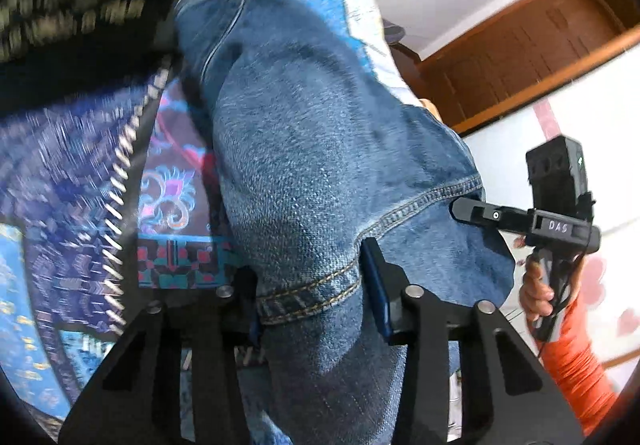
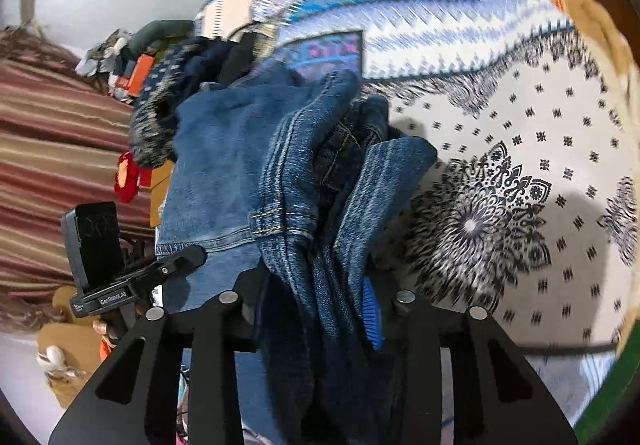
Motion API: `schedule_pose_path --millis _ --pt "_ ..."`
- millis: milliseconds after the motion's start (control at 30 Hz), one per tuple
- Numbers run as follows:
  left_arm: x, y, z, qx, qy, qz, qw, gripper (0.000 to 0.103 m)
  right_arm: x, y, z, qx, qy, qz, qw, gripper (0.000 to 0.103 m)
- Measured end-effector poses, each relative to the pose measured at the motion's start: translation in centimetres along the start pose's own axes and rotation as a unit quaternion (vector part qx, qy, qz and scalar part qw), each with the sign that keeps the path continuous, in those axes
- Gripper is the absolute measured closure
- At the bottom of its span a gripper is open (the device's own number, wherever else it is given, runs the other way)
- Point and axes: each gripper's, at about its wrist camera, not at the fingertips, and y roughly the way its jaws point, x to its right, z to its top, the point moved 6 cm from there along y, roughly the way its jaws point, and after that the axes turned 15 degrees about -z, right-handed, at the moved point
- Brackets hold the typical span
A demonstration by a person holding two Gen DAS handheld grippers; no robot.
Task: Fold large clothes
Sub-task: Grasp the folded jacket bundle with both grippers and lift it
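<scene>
A pair of blue denim jeans (image 1: 304,149) hangs lifted between both grippers above a patterned bed cover. My left gripper (image 1: 310,297) is shut on a stitched hem of the jeans. My right gripper (image 2: 316,309) is shut on a bunched, folded thickness of the jeans (image 2: 256,157). The right gripper also shows in the left wrist view (image 1: 472,211), clamped on the denim edge at the right. The left gripper shows in the right wrist view (image 2: 188,257), gripping the denim edge at lower left.
A blue and purple patterned bed cover (image 1: 80,165) lies below; its white part with black medallions (image 2: 520,185) spreads right. A pile of dark clothes (image 2: 168,85) lies behind the jeans. A brown wooden frame (image 1: 520,53) stands by the wall. A striped cloth (image 2: 52,149) is at left.
</scene>
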Motion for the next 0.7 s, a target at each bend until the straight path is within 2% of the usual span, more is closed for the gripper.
schedule_pose_path --millis 133,300,433,567,700 --pt "3.6 -2.9 0.4 0.028 0.045 0.005 0.9986 0.063 -2.5 -2.8 -0.4 0.038 -0.028 -0.009 0.999 0.071" --pt "6.9 -9.5 1.5 0.086 0.083 -0.001 0.9928 0.064 -6.3 -6.5 1.1 0.093 -0.048 0.016 0.994 0.071" --pt "8.5 -15.0 3.7 0.134 0.110 0.008 0.9848 0.064 -10.4 -8.4 3.3 0.134 -0.072 0.039 0.988 0.071" --pt "9.1 -20.5 6.0 0.183 0.135 0.024 0.9736 0.064 -14.6 -9.5 6.0 0.168 -0.096 0.070 0.979 0.071" --pt "7.4 -25.0 9.4 0.218 0.143 0.042 0.9644 0.064 -18.7 -9.0 9.1 0.187 -0.111 0.095 0.971 0.071"
